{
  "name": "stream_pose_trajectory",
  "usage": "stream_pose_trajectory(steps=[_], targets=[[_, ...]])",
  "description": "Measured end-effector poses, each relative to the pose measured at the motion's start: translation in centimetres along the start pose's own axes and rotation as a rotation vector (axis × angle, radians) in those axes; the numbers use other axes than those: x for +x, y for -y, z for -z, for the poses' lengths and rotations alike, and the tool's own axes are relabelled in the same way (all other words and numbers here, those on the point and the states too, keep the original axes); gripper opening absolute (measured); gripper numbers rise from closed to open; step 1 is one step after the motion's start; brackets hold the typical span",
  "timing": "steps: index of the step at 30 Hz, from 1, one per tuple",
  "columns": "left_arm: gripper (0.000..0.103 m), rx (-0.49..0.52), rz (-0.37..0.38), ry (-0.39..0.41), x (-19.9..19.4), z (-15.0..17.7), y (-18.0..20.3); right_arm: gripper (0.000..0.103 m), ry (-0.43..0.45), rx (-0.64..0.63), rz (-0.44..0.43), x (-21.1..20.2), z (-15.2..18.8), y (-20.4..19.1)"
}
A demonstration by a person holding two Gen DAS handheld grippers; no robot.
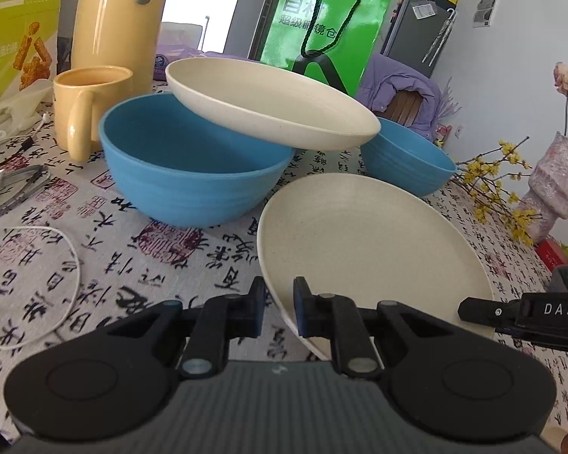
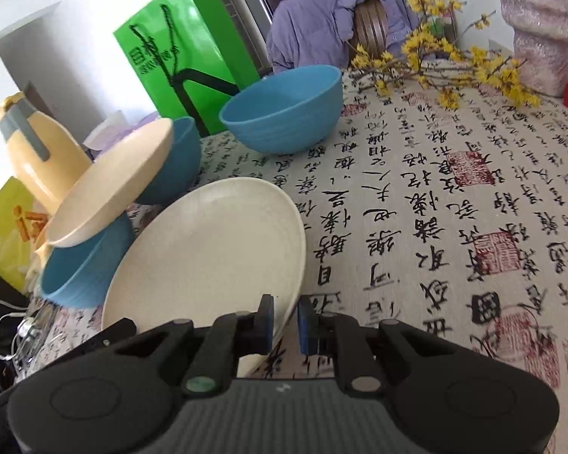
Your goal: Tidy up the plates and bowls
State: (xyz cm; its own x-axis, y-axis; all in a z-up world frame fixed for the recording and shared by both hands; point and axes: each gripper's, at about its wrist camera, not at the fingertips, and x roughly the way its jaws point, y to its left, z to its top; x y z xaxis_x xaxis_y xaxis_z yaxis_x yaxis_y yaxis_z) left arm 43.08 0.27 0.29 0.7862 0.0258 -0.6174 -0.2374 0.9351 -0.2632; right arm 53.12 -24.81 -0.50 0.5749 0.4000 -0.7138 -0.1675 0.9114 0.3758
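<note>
A cream plate (image 1: 375,242) is held tilted above the tablecloth. My left gripper (image 1: 279,302) is shut on its near-left rim. My right gripper (image 2: 286,323) is shut on the same plate (image 2: 208,249) at its right rim, and shows in the left wrist view (image 1: 473,308). A second cream plate (image 1: 269,102) rests tilted across a big blue bowl (image 1: 193,174); they also show in the right wrist view as the plate (image 2: 113,196) on the bowl (image 2: 79,276). Another blue bowl (image 1: 405,162) stands behind, also in the right wrist view (image 2: 284,113).
A yellow mug (image 1: 87,106) and yellow jug (image 1: 117,19) stand behind the big bowl. A green bag (image 1: 322,26), a snack bag (image 1: 15,41), white cables (image 1: 56,265), yellow flower branches (image 2: 443,68) and a pink wrapped object (image 2: 541,22) ring the calligraphy tablecloth (image 2: 435,227).
</note>
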Motion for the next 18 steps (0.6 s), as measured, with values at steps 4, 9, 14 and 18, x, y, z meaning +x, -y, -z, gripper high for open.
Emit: stream_pose_trajectory(steps=[4, 9, 14, 18], targets=[[0.016, 0.014, 0.003, 0.013, -2.5, 1.2, -0.4, 0.013, 0.015, -0.030, -0.003, -2.2, 1.6, -0.7], [0.016, 0.027, 0.011, 0.024, -5.6, 2.7, -1.3, 0.013, 0.033, -0.059, -0.013, -4.6, 4.1, -1.8], [0.016, 0.040, 0.019, 0.052, -9.2, 4.4, -2.4, 0.014, 0.058, -0.108, -0.009, -7.3, 6.9, -3.4], [0.016, 0.044, 0.020, 0.072, -12.2, 5.9, -3.6, 0.013, 0.082, -0.126, -0.024, -9.4, 9.1, -4.7]])
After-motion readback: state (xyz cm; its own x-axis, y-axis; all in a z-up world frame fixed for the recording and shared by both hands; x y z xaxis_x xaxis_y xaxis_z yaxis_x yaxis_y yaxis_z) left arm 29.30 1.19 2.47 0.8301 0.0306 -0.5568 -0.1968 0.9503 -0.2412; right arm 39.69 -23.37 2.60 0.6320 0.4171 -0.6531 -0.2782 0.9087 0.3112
